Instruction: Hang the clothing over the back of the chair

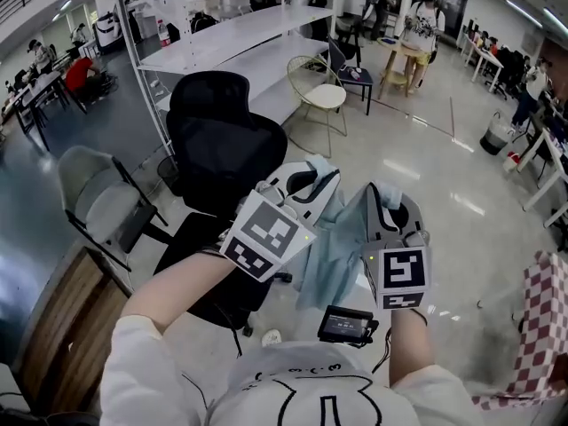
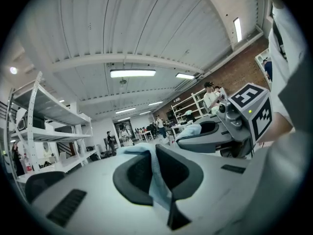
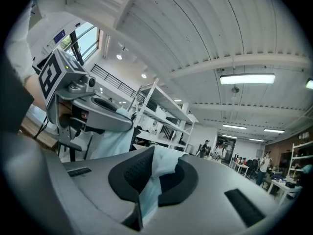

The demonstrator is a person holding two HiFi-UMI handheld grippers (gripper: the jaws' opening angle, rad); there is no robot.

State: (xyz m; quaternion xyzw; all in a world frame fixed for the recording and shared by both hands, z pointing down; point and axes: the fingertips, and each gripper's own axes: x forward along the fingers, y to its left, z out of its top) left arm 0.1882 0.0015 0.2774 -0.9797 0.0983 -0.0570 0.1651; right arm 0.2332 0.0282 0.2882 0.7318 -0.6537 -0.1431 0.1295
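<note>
Left gripper (image 1: 315, 180) and right gripper (image 1: 383, 195) clamp one blue garment (image 1: 333, 251).
Each pinches its upper edge, side by side; it hangs between them, near the black chair (image 1: 222, 145).

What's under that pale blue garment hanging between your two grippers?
Glossy floor shows around the garment, which the left gripper and right gripper pinch; the black chair stands beside it. The floor directly beneath is covered.
</note>
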